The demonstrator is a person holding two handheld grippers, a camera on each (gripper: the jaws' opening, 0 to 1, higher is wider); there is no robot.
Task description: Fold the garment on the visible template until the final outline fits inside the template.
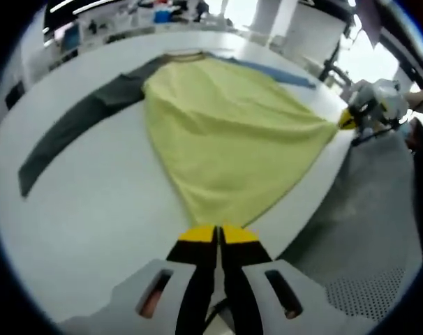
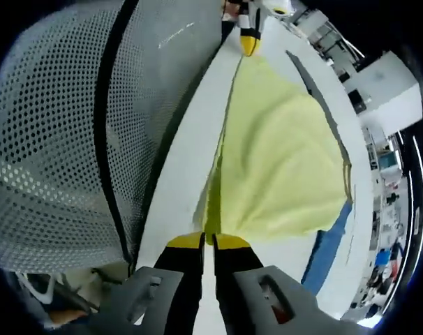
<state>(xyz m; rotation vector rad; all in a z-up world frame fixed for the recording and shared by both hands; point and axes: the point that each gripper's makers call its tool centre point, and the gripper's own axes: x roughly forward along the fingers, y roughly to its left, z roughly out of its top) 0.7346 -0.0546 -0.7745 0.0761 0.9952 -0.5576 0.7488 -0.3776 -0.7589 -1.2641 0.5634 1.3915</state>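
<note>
A yellow garment (image 1: pixel 225 132) with dark grey sleeves (image 1: pixel 79 125) lies spread on a white table (image 1: pixel 93 223). A blue template (image 1: pixel 281 75) peeks out from under its far side. My left gripper (image 1: pixel 217 234) is shut on one corner of the hem at the near table edge. In the same view my right gripper (image 1: pixel 358 115) pinches the other hem corner at the right. In the right gripper view my right gripper (image 2: pixel 208 241) is shut on the yellow garment (image 2: pixel 288 167). There the left gripper (image 2: pixel 250 38) holds the far corner, and the blue template (image 2: pixel 330 251) shows at the lower right.
A grey mesh chair (image 2: pixel 58 139) stands close against the table edge (image 2: pixel 190 153), and its back also appears as a chair (image 1: pixel 365 230) in the left gripper view. Benches with equipment (image 1: pixel 128 17) line the far side of the room.
</note>
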